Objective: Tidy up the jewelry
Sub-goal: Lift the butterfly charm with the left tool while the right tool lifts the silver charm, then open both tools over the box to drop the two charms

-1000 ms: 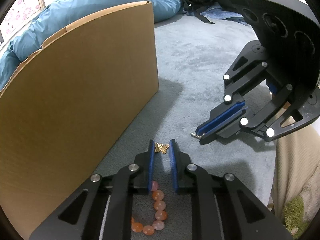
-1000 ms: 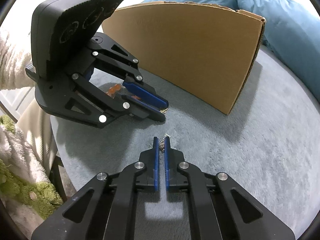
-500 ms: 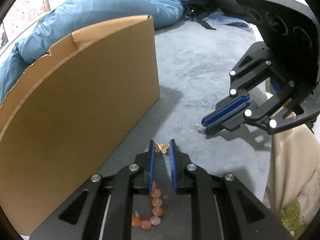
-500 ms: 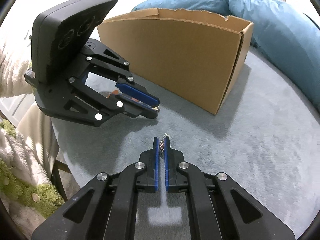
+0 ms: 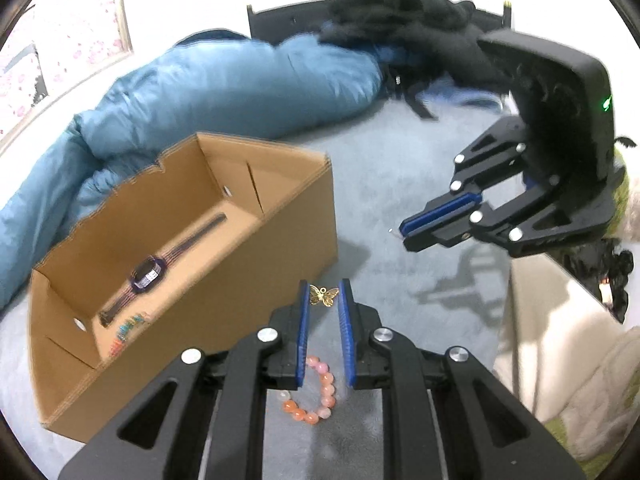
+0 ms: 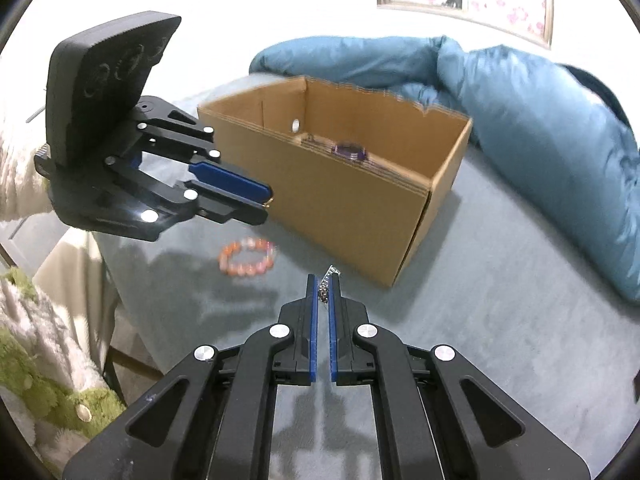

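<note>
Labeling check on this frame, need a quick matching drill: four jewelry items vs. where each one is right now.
Items:
1. butterfly charm
2. chain piece
3. bead bracelet
4. purple watch

Places:
A. inside the cardboard box
B. between the left tongs
C. lying on the grey surface beside the box
D. pinched in the right tongs

Pairs: 1-B, 2-D, 3-C, 4-A
</note>
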Demonstrator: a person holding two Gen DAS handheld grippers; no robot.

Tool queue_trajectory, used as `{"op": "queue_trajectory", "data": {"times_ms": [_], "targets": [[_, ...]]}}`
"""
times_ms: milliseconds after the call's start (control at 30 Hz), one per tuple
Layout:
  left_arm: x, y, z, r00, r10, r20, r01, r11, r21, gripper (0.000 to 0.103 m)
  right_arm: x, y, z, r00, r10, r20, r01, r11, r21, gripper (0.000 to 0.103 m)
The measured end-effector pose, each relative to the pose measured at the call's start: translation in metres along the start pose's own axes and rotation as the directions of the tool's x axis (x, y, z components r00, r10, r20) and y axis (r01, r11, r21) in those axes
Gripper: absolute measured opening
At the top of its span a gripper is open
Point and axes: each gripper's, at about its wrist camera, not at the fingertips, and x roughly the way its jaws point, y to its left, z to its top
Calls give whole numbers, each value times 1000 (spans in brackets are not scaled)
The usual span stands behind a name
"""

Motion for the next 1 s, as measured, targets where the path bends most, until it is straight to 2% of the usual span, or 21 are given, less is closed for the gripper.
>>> {"op": "queue_trajectory", "data": {"times_ms": [100,233,400,500,667,900,1000], "targets": [[-20,6,13,998,30,53,-30,1000,2,13,-11,0,20,999,-12,51,13,1000,-23,3],[-28,24,25,993,80,85,-79,997,-20,13,-14,8,42,992,-23,124,27,999,-32,3],[-9,53,36,986,164,31,-161,985,-69,13,0,5,65,986,-34,162,39,999,-26,3],[10,66,38,975,220,-36,-222,972,-81,13,20,-3,76,989,-39,145,41,999,-14,3],[33,84,32,965,236,-114,-249,962,-115,13,53,-12,92,996,-38,86,38,999,-4,3],[51,98,23,963,224,-148,-244,961,-133,14,83,-21,97,999,-43,12,43,999,-10,3],[51,102,22,969,202,-141,-223,962,-160,14,90,-24,98,999,-43,-9,43,999,-6,3]]}}
